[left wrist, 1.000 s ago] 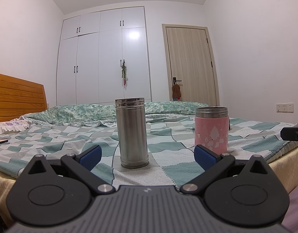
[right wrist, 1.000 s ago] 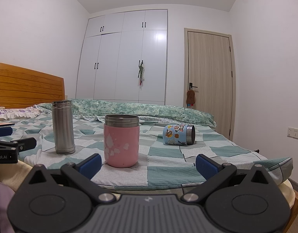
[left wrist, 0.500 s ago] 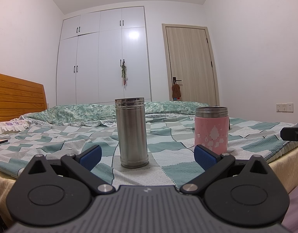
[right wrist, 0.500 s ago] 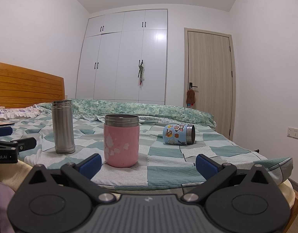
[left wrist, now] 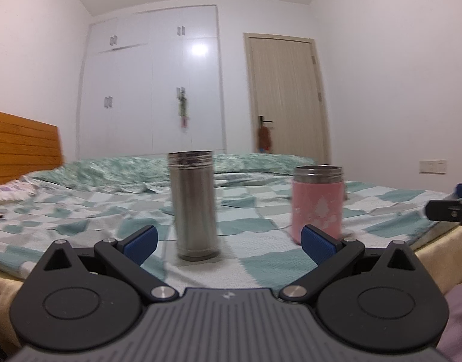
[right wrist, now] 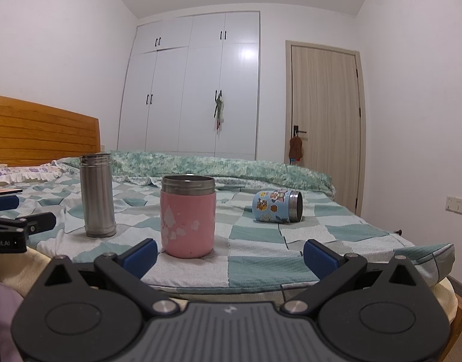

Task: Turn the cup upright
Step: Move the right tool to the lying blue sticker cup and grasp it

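A bed (right wrist: 261, 259) with a green checked cover fills the room, white wardrobe (right wrist: 194, 90) and wooden door (right wrist: 324, 120) behind. The blue cup (right wrist: 276, 206) lies sideways (mouth rightward). Left gripper (left wrist: 227, 241), seemingly blurred, and right gripper (right wrist: 229, 252) gape empty.

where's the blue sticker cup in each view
Left wrist: blue sticker cup not visible; the pink cup may hide it.
Right wrist: blue sticker cup lies on its side right of centre, behind the pink cup, mouth facing right.
Shared landmark: the tall steel flask, left of the pink cup.
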A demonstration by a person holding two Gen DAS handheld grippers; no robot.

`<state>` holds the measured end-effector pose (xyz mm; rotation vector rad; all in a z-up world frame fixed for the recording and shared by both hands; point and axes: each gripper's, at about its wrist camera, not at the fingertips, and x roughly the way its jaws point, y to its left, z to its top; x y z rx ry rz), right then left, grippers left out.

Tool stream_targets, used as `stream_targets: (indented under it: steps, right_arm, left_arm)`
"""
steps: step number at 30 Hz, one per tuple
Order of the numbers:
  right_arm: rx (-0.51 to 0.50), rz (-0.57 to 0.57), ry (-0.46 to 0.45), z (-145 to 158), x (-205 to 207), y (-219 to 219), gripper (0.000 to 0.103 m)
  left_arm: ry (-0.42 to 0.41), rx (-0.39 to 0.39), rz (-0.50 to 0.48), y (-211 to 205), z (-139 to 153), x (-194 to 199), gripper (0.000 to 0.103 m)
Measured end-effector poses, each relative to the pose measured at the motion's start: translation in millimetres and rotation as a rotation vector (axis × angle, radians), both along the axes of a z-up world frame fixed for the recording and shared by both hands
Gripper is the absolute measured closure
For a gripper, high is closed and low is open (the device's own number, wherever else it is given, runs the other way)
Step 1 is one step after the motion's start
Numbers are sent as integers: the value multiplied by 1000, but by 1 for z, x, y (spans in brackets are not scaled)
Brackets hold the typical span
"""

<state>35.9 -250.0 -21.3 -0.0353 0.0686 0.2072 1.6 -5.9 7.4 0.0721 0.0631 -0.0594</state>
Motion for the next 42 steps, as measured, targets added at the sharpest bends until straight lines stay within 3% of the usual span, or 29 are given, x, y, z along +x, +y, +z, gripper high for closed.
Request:
stream_targets:
  steps: [3,13,18,24,34,42]
  right_arm:
    - [46,13,7,6,4,-10,0]
    - [-59,12,-9,44,30,-37,0]
    - [-143,8,2,66,51,-49,0]
    - [-230,24,23,99,89,-59,0]
    - [-336,132,122,152,186,-51,0]
    - [-480,194,214,160,282,-31,0]
  left_arm:
    - [18,5,-31,-7,14,6,0]
    - [-44,36,-116,-46,80,23,0]
    - [-30,34,-163,-69,108,50,0]
    - [-6,83,-176,-93,145,101,0]
    - [232,223,-186,-118,193,210,0]
    - [404,282,-167,-124,192,294,0]
